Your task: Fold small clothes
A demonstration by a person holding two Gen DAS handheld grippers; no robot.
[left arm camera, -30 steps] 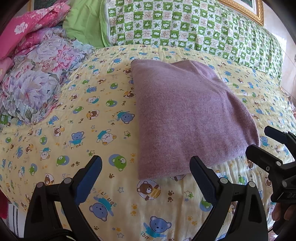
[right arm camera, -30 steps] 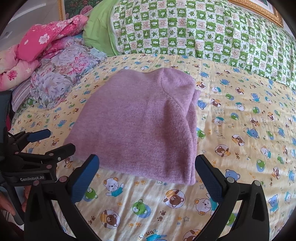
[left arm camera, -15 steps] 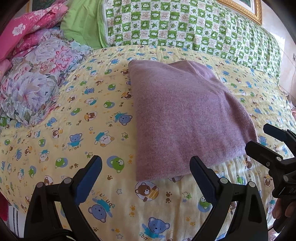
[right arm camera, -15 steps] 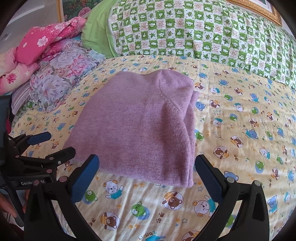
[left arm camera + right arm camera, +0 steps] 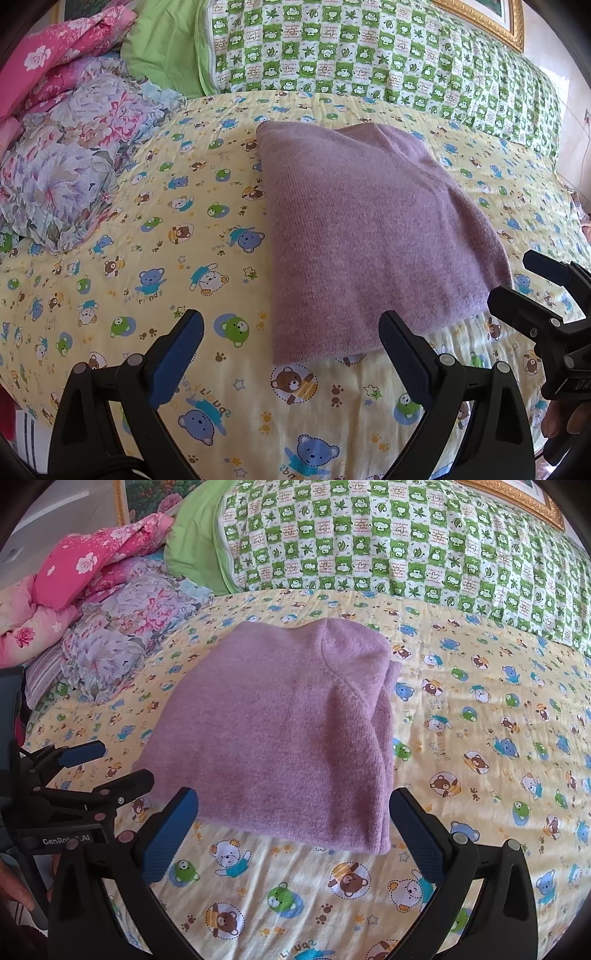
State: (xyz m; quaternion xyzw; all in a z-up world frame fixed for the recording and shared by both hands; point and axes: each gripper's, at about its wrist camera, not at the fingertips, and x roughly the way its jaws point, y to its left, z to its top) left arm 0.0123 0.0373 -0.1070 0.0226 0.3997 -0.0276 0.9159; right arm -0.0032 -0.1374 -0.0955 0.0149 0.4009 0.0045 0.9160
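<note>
A soft purple knitted piece of clothing [image 5: 362, 236], folded into a flat square shape, is lying in the middle of a bed that is wearing a yellow sheet with little cartoon bears [image 5: 147, 266]. Nothing is sitting on top of the purple clothing, and its thick folded edge is showing on the right side in the right wrist view [image 5: 280, 734]. At the far end of the bed a long green and white checked pillow [image 5: 369, 48] is lying across, with a plain green pillow [image 5: 162, 48] just beside it. On the left side of the bed a crumpled flowery blanket in purple and pink [image 5: 70, 162] is piling up, and a bright pink flowery blanket [image 5: 55, 55] is lying behind it. The left gripper [image 5: 291, 354] is hanging low over the near edge of the bed, with its black and blue jaws spread wide and holding nothing; the near left corner of the purple clothing is lying between them. The right gripper [image 5: 295, 830] is hanging just beside it, pointing at the clothing's near edge, and its jaws are spread wide too, with nothing in them. Each gripper is showing at the side of the other one's view. A bit of a hand [image 5: 565, 417] is showing under the right gripper in the left wrist view.
</note>
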